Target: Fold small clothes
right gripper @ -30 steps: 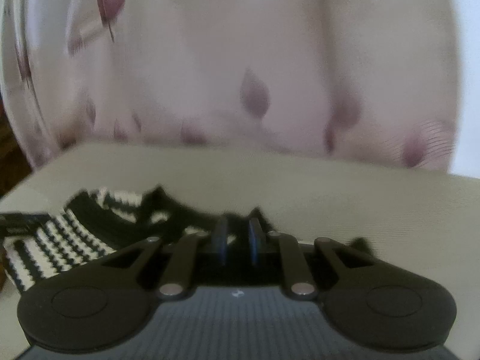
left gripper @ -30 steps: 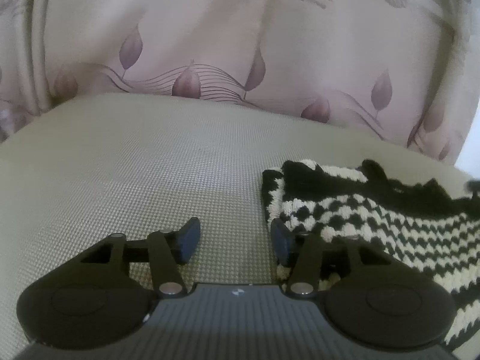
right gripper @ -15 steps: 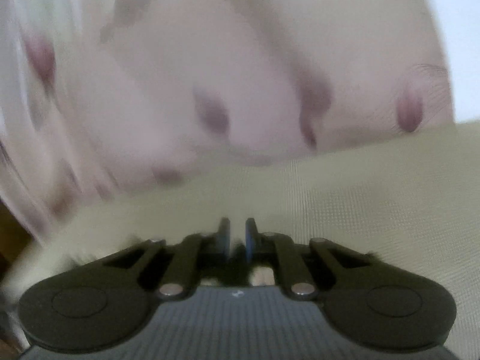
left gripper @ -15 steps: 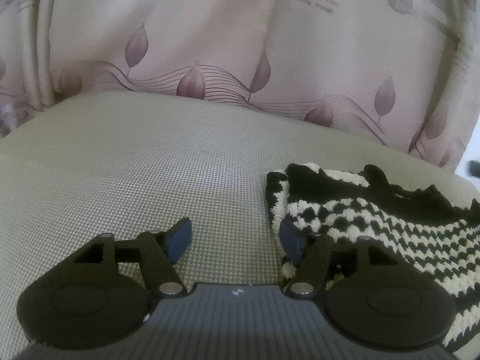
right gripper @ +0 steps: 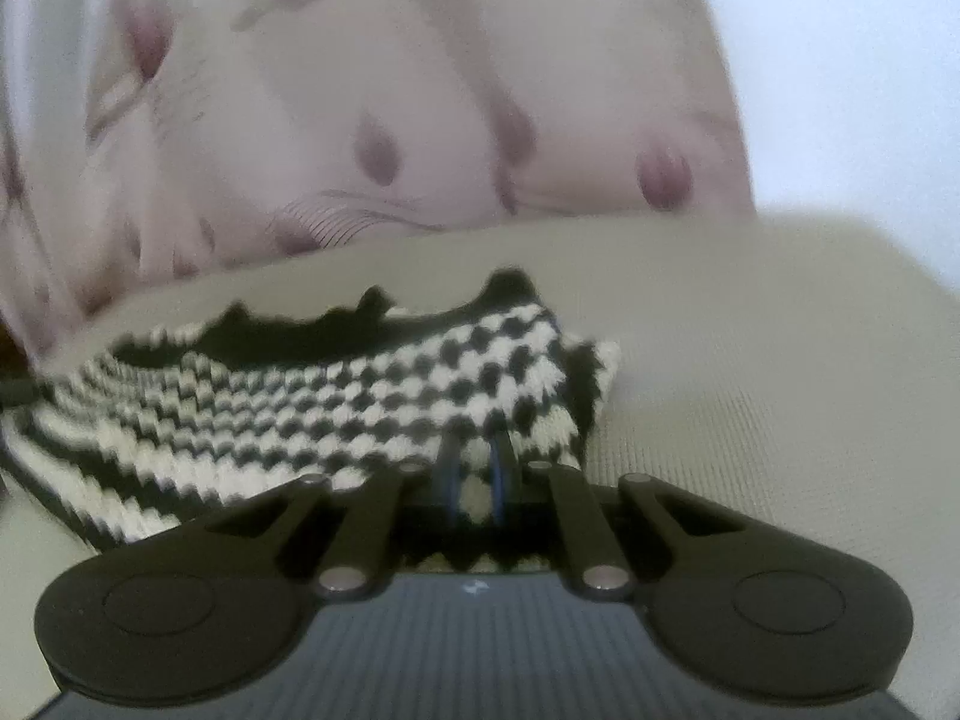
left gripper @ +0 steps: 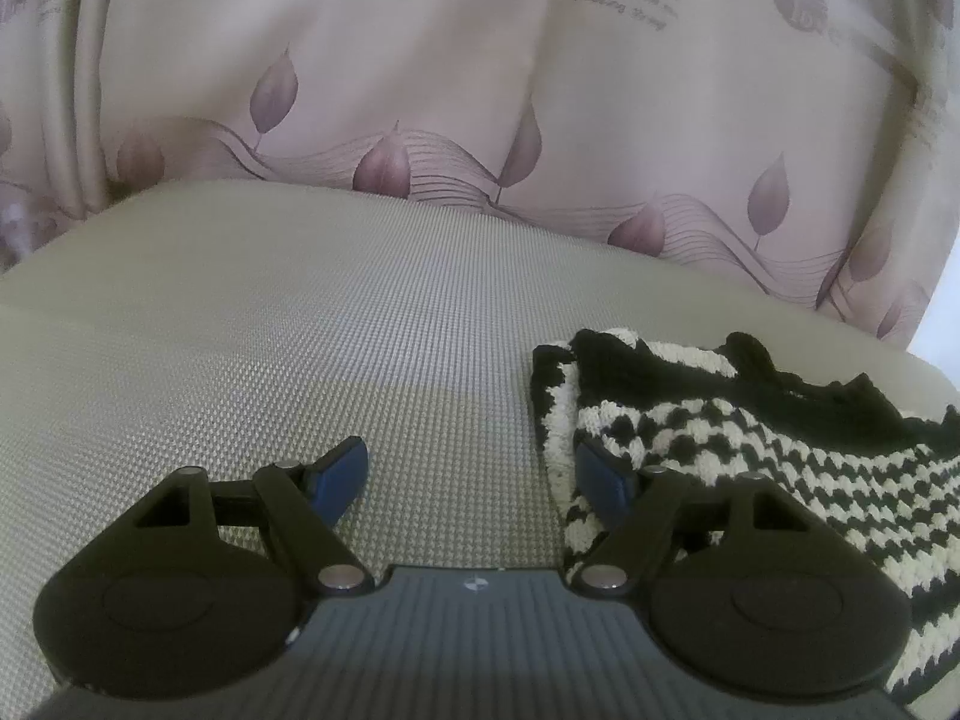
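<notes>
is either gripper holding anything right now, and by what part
The right gripper pinches the black-and-white knit garment at its near edge, by the right corner. The left gripper is open, holding nothing.

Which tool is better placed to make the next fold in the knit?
Right tool: nearly shut on the knit edge. Left tool is open beside it, gripping nothing.

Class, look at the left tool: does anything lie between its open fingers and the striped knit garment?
Nothing visible does. The left tool is open over bare cushion, its right finger already at the striped knit garment edge.
</notes>
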The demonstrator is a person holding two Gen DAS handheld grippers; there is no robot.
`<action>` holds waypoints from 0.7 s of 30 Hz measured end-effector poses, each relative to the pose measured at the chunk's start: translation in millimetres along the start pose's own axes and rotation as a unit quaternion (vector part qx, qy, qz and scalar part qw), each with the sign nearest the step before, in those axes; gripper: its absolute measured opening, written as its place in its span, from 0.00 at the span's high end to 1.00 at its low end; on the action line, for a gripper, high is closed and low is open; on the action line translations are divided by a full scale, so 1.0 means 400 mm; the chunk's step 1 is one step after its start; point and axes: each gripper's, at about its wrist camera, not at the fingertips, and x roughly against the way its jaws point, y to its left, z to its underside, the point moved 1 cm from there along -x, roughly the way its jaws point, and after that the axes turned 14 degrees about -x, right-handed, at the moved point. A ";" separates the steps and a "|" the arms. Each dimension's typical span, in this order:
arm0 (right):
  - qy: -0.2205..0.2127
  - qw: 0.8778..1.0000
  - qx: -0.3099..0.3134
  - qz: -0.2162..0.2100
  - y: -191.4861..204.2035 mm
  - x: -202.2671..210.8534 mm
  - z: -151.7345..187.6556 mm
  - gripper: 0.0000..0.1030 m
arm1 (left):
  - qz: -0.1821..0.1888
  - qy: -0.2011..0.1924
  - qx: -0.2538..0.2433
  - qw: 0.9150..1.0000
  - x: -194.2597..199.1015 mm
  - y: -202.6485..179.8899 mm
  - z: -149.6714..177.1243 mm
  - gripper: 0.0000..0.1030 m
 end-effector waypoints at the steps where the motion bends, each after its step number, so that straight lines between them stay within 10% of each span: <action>1: -0.012 0.999 -0.031 -0.013 -0.006 0.015 -0.014 0.89 | 0.004 0.000 0.002 1.000 0.000 0.003 0.000 0.26; 13: -0.034 0.994 0.100 0.029 0.112 0.001 0.094 0.90 | 0.129 0.004 0.013 0.991 -0.002 0.026 0.001 0.05; 21: -0.034 0.992 0.117 0.041 0.125 -0.004 0.104 0.90 | 0.272 0.022 0.058 0.960 -0.040 0.052 -0.025 0.03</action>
